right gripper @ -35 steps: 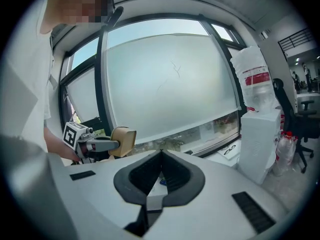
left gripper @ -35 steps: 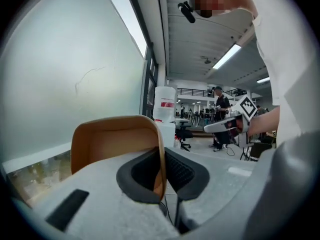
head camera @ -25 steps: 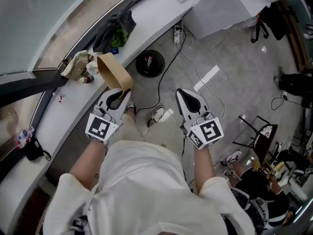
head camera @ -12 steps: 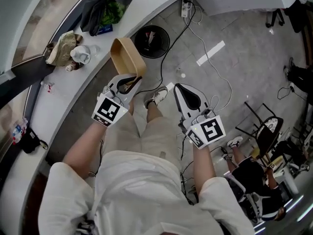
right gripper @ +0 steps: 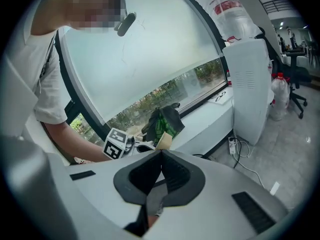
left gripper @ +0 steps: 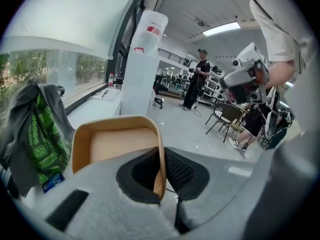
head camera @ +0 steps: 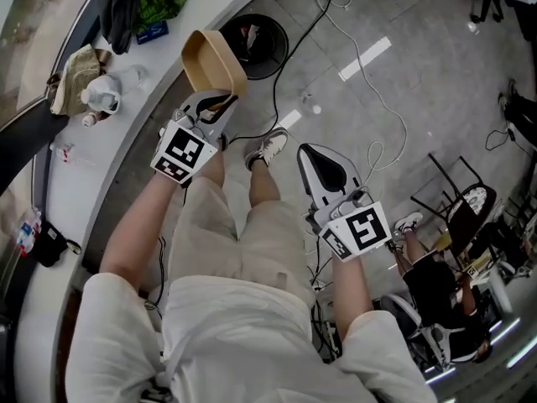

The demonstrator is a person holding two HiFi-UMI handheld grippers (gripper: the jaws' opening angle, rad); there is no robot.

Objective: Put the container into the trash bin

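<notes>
**Setting:** open-plan office or lab floor, a shared workspace.

**Evidence:**
- A long curved white bench (head camera: 84, 193) runs under a tall curved window (right gripper: 150, 54), with trees outside.
- The grey tiled floor (head camera: 436, 74) has a cable (right gripper: 248, 167) trailing across it from a power strip (right gripper: 232, 143).
- A white water dispenser (right gripper: 248, 84) carries an upturned bottle, and a spare bottle (right gripper: 278, 101) stands just beside it.
- Seating is black folding chairs (left gripper: 224, 119) and a wheeled office chair (right gripper: 295, 91).
- A ceiling strip light (left gripper: 222, 29) is lit.
- A person (left gripper: 197, 79) stands far back among more furniture.
- A round black trash bin (head camera: 256, 34) sits on the floor near the bench.
</notes>
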